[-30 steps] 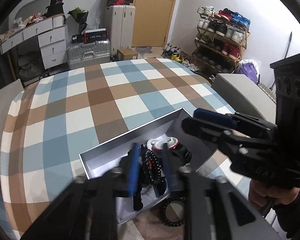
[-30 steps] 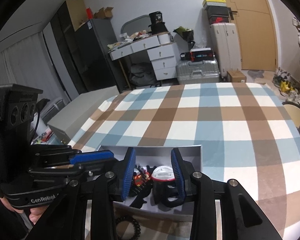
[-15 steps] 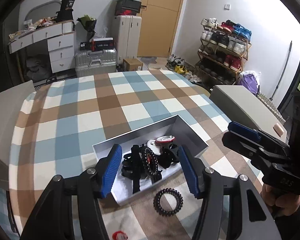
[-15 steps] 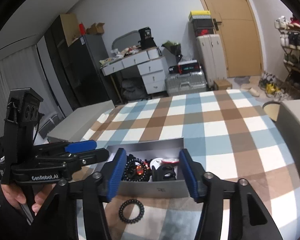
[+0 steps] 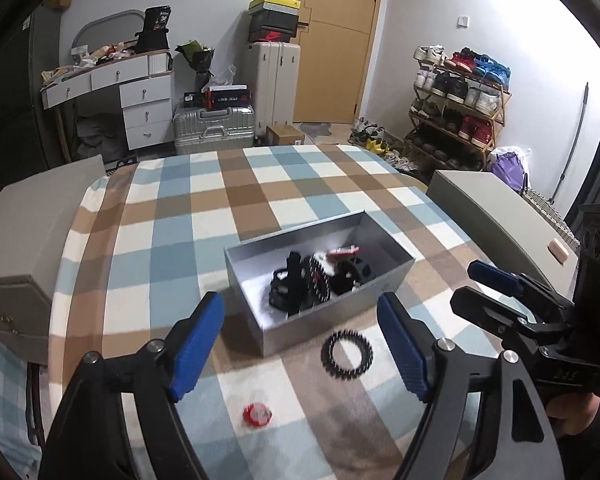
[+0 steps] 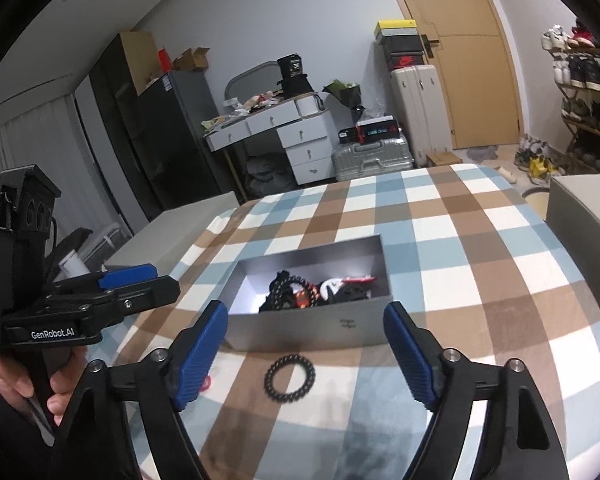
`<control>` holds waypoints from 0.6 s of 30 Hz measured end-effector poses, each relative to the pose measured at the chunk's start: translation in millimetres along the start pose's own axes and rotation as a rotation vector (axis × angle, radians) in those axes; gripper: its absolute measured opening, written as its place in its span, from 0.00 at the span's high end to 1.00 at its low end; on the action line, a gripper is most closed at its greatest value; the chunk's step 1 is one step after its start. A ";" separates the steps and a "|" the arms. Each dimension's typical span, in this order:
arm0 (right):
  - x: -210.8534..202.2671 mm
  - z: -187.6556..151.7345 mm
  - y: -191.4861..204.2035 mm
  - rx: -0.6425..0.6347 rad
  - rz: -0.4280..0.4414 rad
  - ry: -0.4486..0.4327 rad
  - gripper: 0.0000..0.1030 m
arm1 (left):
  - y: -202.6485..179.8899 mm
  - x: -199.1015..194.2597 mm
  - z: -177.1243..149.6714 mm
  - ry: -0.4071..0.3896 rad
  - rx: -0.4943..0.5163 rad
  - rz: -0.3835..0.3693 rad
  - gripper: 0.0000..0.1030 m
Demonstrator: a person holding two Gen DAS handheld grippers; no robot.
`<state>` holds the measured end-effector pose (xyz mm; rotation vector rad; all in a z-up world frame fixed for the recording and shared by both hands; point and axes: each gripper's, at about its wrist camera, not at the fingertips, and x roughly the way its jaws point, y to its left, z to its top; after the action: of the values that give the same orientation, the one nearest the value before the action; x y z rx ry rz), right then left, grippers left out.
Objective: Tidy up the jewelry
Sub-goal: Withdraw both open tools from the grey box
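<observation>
Left wrist view: left gripper (image 5: 300, 344) with blue pads, jaws opening wide, nothing between them, above the blue, brown and white checked cloth (image 5: 172, 240). Ahead of it, open grey metal box (image 5: 260, 250) on the cloth, with a heap of black bead bracelets and red and white bits (image 5: 320, 276) inside. Just in front of the box, outside it, black bead bracelet ring (image 5: 347, 354) flat on the cloth, a bit blurry. Nearer still, small round red thing (image 5: 257, 415), maybe a ring, hard to tell. Off to the right, right gripper (image 5: 476, 284) with a hand (image 5: 572, 412) under it.

Right wrist view: right gripper (image 6: 304, 354), jaws opening wide too, empty. Same bead ring (image 6: 289, 372) on the cloth between the pads and the box (image 6: 320, 330), touching neither. Left gripper (image 6: 140, 280) at the left edge, gripped by a hand (image 6: 16, 380).
</observation>
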<state>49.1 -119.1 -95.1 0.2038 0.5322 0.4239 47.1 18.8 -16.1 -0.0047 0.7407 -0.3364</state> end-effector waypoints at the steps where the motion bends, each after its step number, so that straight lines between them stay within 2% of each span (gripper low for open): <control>1: 0.0 -2.4 1.3 -0.002 -0.005 0.002 0.14 | 2.3 -0.9 -4.3 0.004 -0.008 0.000 0.27; 4: 2.5 -11.5 4.6 -0.003 -0.028 0.019 0.10 | 11.2 3.2 -19.3 0.044 -0.043 -0.002 0.25; 6: 3.3 -16.3 6.2 -0.014 -0.036 0.030 0.10 | 16.4 5.4 -30.7 0.070 -0.063 0.005 0.22; 12: 3.7 -28.4 10.5 -0.016 -0.031 0.050 0.10 | 32.7 15.2 -52.7 0.114 -0.131 0.003 0.22; 18: 6.8 -38.8 15.3 -0.031 -0.035 0.075 0.10 | 42.5 26.5 -65.6 0.144 -0.182 -0.071 0.23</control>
<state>28.7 -99.3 -126.4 0.1494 0.6018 0.4071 34.5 58.5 -87.4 -0.1808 0.9135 -0.3388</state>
